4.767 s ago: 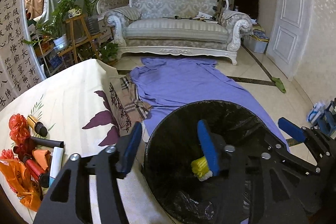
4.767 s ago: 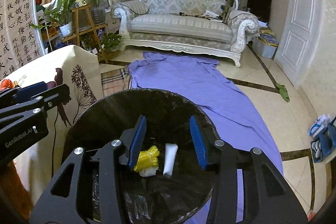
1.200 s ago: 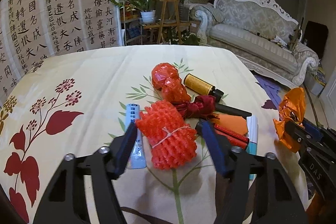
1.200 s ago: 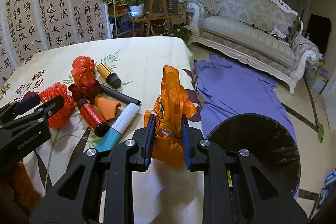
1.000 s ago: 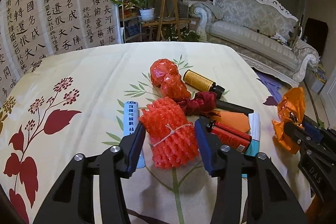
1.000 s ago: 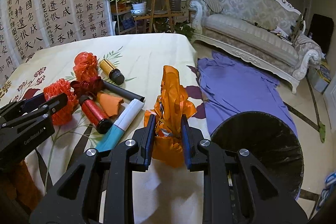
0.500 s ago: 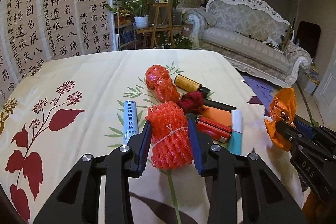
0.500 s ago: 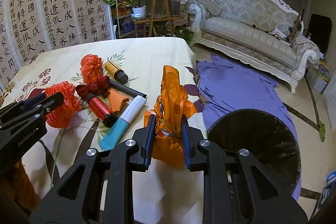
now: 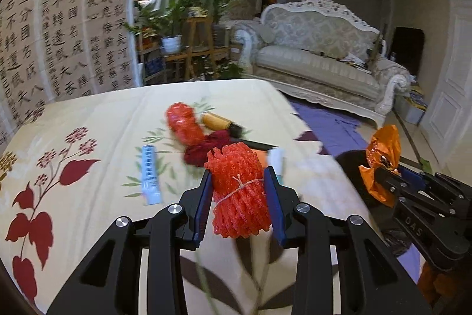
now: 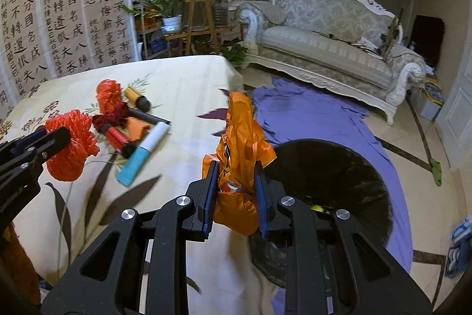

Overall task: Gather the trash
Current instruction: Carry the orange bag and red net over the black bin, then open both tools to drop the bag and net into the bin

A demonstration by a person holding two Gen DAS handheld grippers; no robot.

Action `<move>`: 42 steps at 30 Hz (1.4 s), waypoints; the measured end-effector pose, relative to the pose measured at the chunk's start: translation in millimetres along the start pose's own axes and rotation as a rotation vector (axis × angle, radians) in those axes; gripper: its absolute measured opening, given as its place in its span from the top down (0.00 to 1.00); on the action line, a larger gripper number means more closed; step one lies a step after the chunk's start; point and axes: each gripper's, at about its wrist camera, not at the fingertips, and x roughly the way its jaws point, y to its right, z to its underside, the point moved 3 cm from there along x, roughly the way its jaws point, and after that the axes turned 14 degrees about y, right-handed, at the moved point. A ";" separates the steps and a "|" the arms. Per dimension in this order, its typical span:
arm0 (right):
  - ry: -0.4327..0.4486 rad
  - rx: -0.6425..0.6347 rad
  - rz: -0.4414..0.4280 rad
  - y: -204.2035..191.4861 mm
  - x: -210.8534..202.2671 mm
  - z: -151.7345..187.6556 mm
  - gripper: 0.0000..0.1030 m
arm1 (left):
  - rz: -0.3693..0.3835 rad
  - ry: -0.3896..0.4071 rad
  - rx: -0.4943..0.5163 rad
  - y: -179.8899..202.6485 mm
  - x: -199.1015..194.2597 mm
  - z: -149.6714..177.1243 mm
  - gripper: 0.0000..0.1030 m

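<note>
My left gripper is shut on a red-orange foam net bundle and holds it above the table; the bundle also shows in the right wrist view. My right gripper is shut on a crumpled orange plastic bag, held over the table edge beside the black-lined trash bin. Left on the table are a second red net ball, a yellow bottle, a dark red cloth, a red tube, a white and blue tube and a blue sachet.
The table wears a cream cloth with red leaf prints. A purple sheet lies on the floor past the bin, before a white sofa. Plants on a wooden stand and a calligraphy wall lie beyond the table.
My left gripper closed on the red net bundle and lifted it off the table, swinging right toward the bin. My right gripper kept its hold on the orange bag and shifted slightly.
</note>
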 end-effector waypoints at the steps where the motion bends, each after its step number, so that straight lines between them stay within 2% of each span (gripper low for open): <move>1: 0.004 0.000 0.020 6.5 -2.5 0.7 0.78 | 0.020 0.001 0.009 7.9 0.6 0.4 0.65; 7: 0.010 0.022 0.099 36.9 -8.1 4.4 0.78 | 0.111 0.008 0.053 48.6 7.5 1.9 0.65; 16: 0.026 0.045 0.197 79.5 -10.4 8.2 0.78 | 0.194 0.028 0.094 102.0 22.6 -3.3 0.65; 26: 0.041 0.065 0.233 110.6 -1.5 13.6 0.78 | 0.238 0.034 0.146 146.5 50.9 -5.1 0.65; 38: 0.013 0.124 0.243 138.6 21.2 24.1 0.78 | 0.251 0.003 0.191 169.1 80.9 -2.0 0.64; 41: 0.009 0.142 0.246 145.4 23.9 27.3 0.72 | 0.257 -0.029 0.187 170.5 88.2 0.2 0.59; 42: 0.013 0.147 0.260 148.3 23.5 28.4 0.62 | 0.261 -0.043 0.183 170.3 90.4 1.1 0.57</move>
